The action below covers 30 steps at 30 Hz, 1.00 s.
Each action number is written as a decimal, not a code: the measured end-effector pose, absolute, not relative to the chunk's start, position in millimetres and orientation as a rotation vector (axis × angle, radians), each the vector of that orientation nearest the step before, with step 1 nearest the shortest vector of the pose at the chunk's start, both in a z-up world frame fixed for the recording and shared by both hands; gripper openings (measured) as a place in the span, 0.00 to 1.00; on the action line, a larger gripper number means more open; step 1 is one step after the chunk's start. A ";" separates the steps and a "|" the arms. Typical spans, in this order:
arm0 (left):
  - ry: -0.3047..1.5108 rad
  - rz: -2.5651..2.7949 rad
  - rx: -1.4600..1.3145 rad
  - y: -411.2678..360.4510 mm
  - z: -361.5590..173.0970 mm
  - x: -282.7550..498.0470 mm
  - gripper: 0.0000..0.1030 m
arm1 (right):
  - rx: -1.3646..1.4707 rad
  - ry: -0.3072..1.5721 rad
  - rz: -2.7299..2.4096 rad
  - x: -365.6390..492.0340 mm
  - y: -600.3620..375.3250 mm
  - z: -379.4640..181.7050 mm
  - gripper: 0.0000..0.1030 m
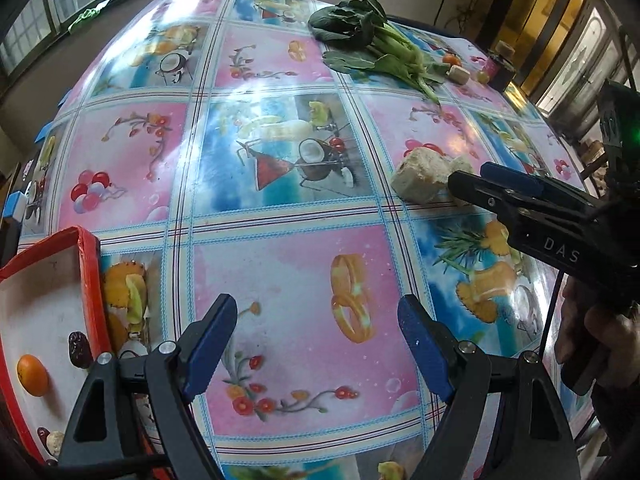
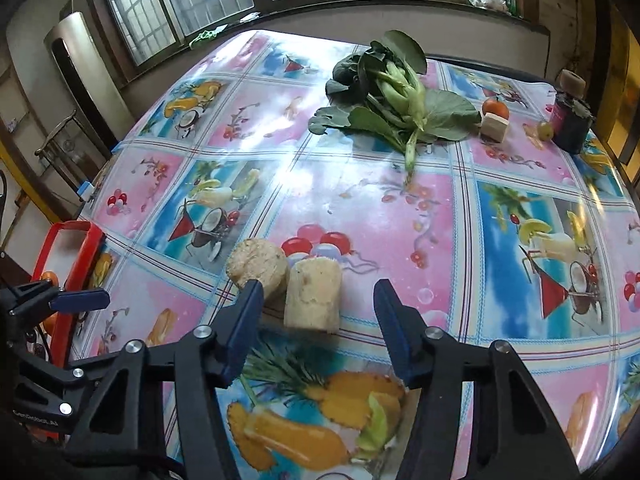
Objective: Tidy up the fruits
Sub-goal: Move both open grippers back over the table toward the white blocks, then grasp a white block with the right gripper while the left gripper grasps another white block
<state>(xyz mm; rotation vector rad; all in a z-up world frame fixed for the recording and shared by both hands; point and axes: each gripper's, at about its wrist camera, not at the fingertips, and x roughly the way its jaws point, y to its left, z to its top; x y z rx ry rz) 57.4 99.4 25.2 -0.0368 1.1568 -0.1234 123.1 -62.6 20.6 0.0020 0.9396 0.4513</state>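
Right gripper (image 2: 318,300) fingers apart, nothing clamped, hovering low over the tabletop (image 2: 400,220); two pale peeled chunks (image 2: 314,300) lie touching each other just ahead of the tips, one between the fingers, the other at the left fingertip (image 2: 250,300). In the left wrist view the same chunks (image 1: 424,174) sit at 3 o'clock, with the right gripper coming in from the right edge, held by a hand (image 1: 592,344). Left gripper (image 1: 316,332) fingers wide apart, empty, over bare patterned cloth. Red-rimmed white tray (image 1: 90,280) at 8 o'clock of the left view, holding an orange fruit (image 1: 32,374), a dark red date (image 1: 78,348) and small bits near the bottom edge, too hidden to tell. Far side of tabletop, 1 o'clock: leafy greens (image 2: 392,96), then another orange (image 2: 495,108) touching a pale block (image 2: 494,127), a small yellow-green fruit (image 2: 545,130), and a dark jar (image 2: 570,124) with a pale piece on top.
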 end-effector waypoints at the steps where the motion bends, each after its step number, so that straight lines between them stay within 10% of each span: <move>1: 1.158 -0.125 -0.037 98.9 24.9 58.6 0.80 | 0.010 0.947 0.457 123.7 -63.7 20.5 0.54; 30: 1.139 -0.195 -0.083 79.8 12.1 91.7 0.80 | 0.020 0.955 0.379 119.8 -78.9 10.1 0.29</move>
